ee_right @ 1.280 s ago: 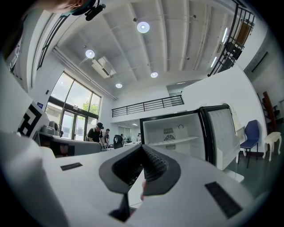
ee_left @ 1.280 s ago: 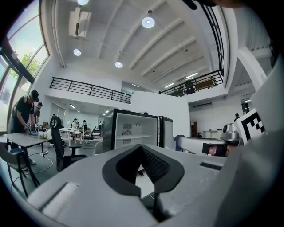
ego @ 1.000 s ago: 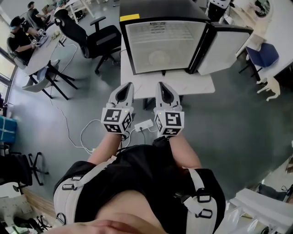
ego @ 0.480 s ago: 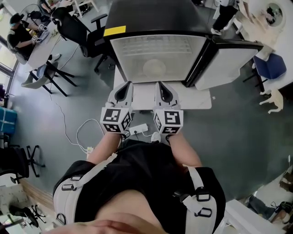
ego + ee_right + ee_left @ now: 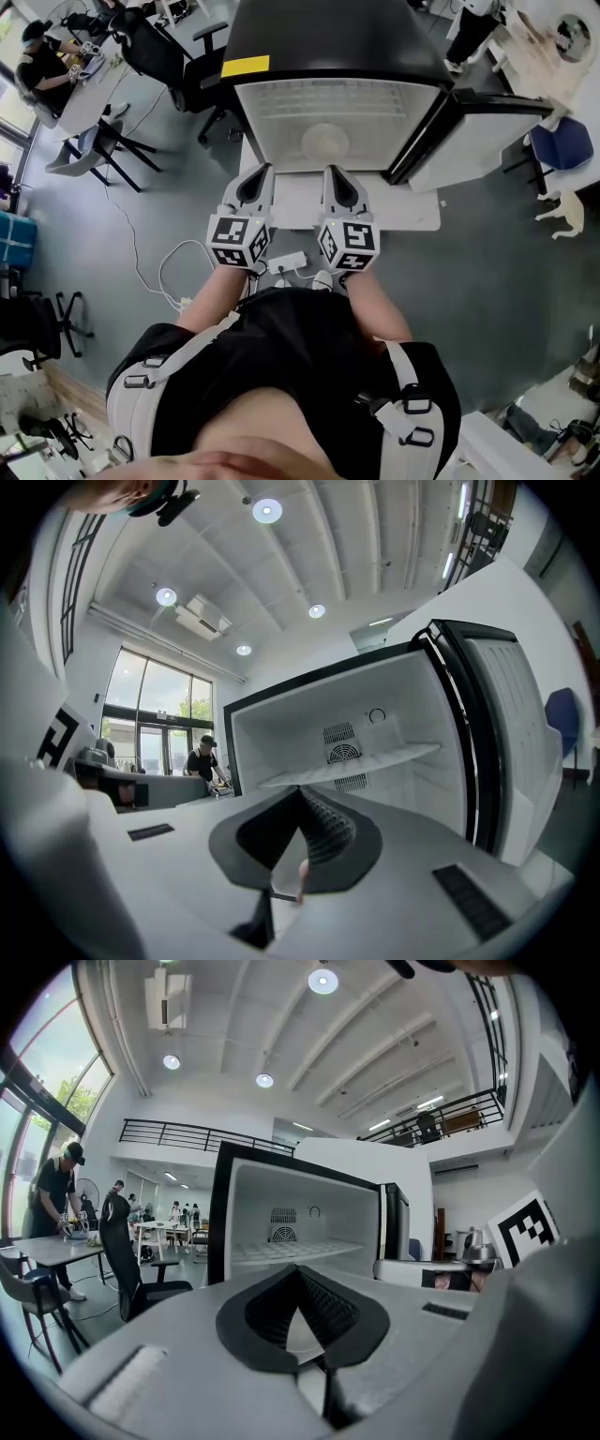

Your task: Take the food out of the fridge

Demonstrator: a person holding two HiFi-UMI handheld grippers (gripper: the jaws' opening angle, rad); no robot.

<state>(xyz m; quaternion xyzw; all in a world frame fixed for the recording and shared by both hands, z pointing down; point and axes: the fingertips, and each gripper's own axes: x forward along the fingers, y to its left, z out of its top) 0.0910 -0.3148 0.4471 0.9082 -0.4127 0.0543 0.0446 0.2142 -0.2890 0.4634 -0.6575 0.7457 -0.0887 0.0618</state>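
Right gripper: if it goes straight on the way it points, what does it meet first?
Probably the front edge of the white shelf inside the open fridge. Nothing shows between it and the right gripper, though depth is unclear.

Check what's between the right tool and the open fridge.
Nothing: the right gripper view shows only air between the right tool and the fridge.

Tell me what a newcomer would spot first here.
The open fridge, top centre in the head view, standing on a white table with its door swung right. Just below it, the left gripper and right gripper sit side by side, both shut and empty, pointing at it.
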